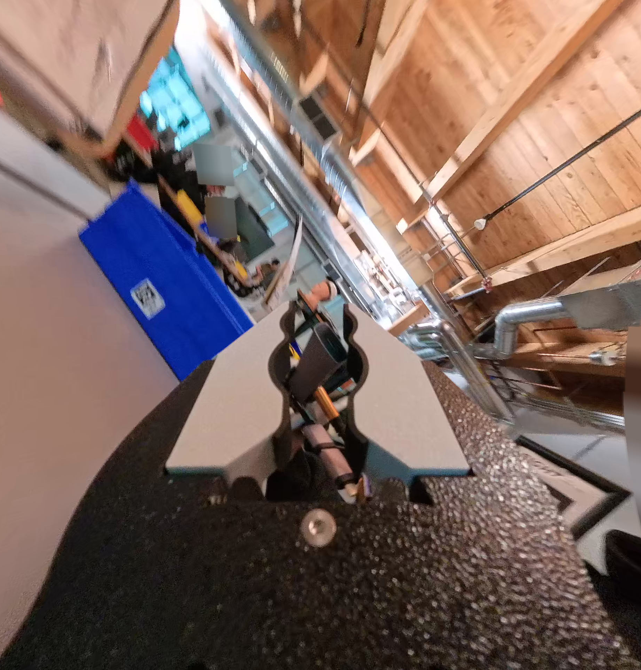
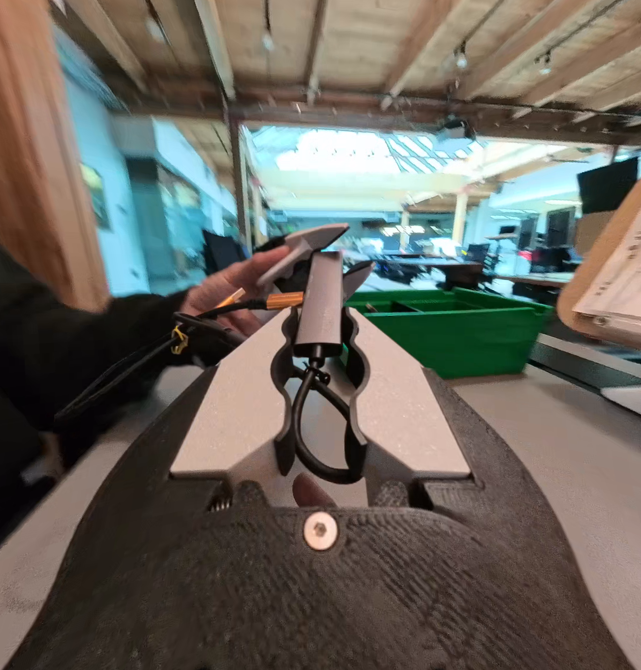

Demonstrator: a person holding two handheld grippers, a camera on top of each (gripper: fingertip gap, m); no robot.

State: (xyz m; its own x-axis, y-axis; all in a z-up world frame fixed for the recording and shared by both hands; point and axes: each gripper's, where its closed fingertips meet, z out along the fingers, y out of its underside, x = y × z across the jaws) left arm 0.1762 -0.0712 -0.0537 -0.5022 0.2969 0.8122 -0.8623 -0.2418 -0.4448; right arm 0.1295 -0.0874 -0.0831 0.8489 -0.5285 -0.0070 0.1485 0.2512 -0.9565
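Observation:
My right gripper [image 2: 320, 315] is shut on a slim grey hub [image 2: 320, 290] and holds it upright above the grey table [image 2: 529, 453]. The hub's black cable [image 2: 300, 427] loops down between the fingers. An orange plug [image 2: 284, 301] sits in the hub's left side, and its black cord runs to a person's hand [image 2: 232, 286]. That hand holds my left gripper [image 2: 353, 250], whose fingers close on the hub's far end. In the left wrist view, my left gripper [image 1: 320, 311] has the hub [image 1: 320, 359], the orange plug [image 1: 327, 402] and a silver connector [image 1: 326, 449] between its fingers.
A green divided bin [image 2: 449, 337] stands on the table just beyond the hub. A brown board with a paper sheet [image 2: 609, 261] leans at the right. A blue bin [image 1: 159, 275] lies to the left in the tilted, blurred left wrist view. There is about 6 centimetres between the tips of the two grippers.

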